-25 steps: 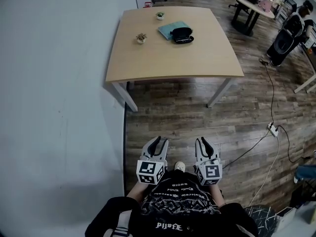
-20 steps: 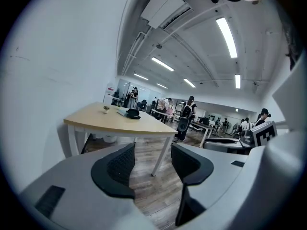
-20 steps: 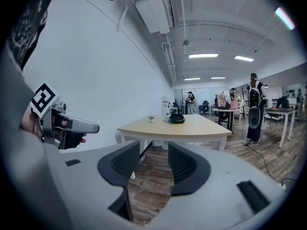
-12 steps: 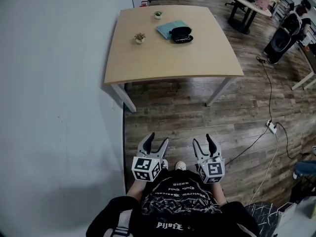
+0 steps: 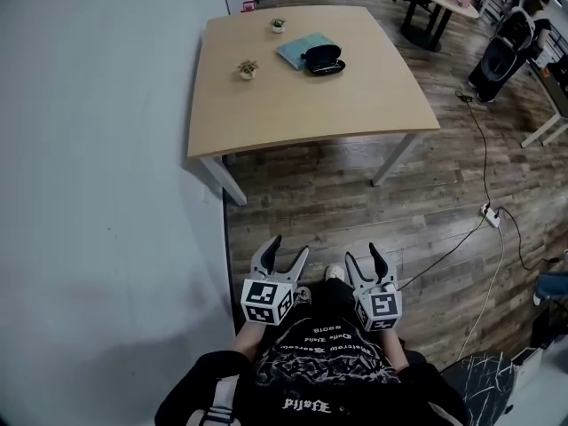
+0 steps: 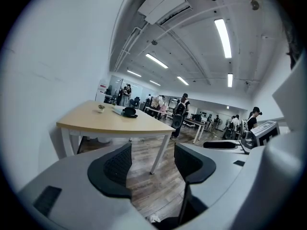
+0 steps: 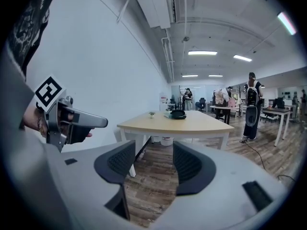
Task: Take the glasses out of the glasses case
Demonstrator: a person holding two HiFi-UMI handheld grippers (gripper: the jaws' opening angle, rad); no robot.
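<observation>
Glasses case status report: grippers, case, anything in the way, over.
Left gripper and right gripper open, empty, jaws just opened. Glasses case untouched on table, well ahead. Only floor between.

Glasses case point(image 5: 325, 61) far back on the table point(image 5: 302, 114), against a cloth point(image 5: 298, 49), two potted plants point(image 5: 247, 68) to its left.

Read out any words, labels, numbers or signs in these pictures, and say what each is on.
Black shirt: white lettering in rows, upside down, too blurred to read.
Left marker cube, right marker cube: square patterns only, no letters.
Wall sign: too small to read.
Nothing else legible.
</observation>
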